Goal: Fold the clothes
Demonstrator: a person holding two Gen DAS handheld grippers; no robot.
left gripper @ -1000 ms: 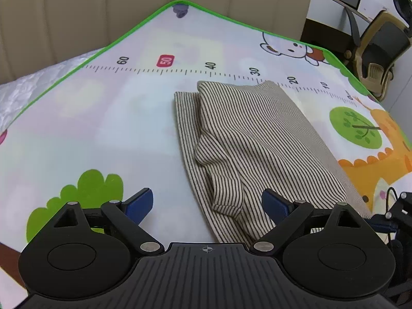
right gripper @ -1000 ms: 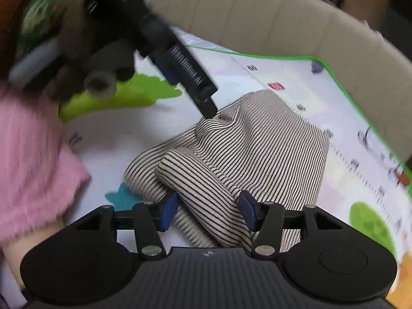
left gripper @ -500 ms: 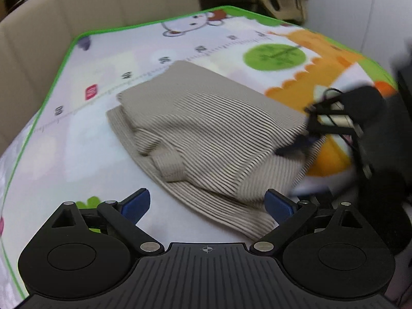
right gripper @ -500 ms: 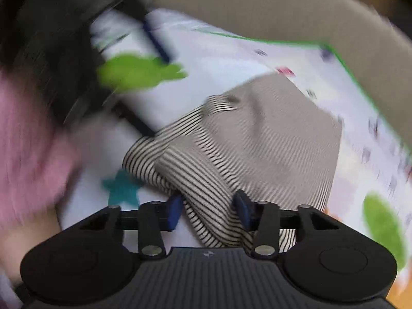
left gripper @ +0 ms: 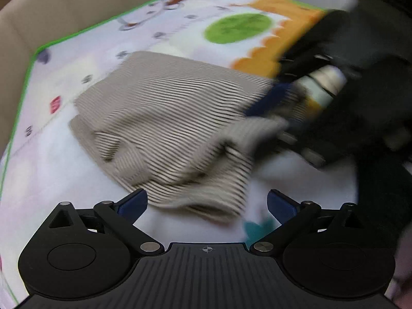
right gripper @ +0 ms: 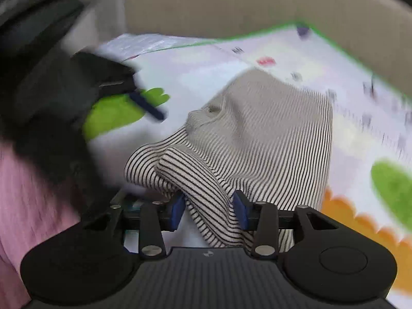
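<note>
A beige and black striped garment [left gripper: 164, 118] lies partly folded on a colourful play mat [left gripper: 64, 154]. My left gripper [left gripper: 207, 204] is open and empty, just short of the garment's near edge. My right gripper [right gripper: 209, 209] is shut on a bunched fold of the striped garment [right gripper: 257, 139] and holds it slightly raised. The right gripper also shows blurred at the right of the left wrist view [left gripper: 296, 103], at the garment's right end. The left gripper shows blurred at the left of the right wrist view [right gripper: 144, 105].
The play mat [right gripper: 347, 134] has a green border and lies on a bed with a beige padded headboard [right gripper: 231, 7]. A pink sleeve [right gripper: 28, 206] is at the lower left of the right wrist view.
The left gripper has swung round toward the garment's near edge, still open. The right gripper has kept hold of the fold and lifted it a little; the cloth has bunched.
</note>
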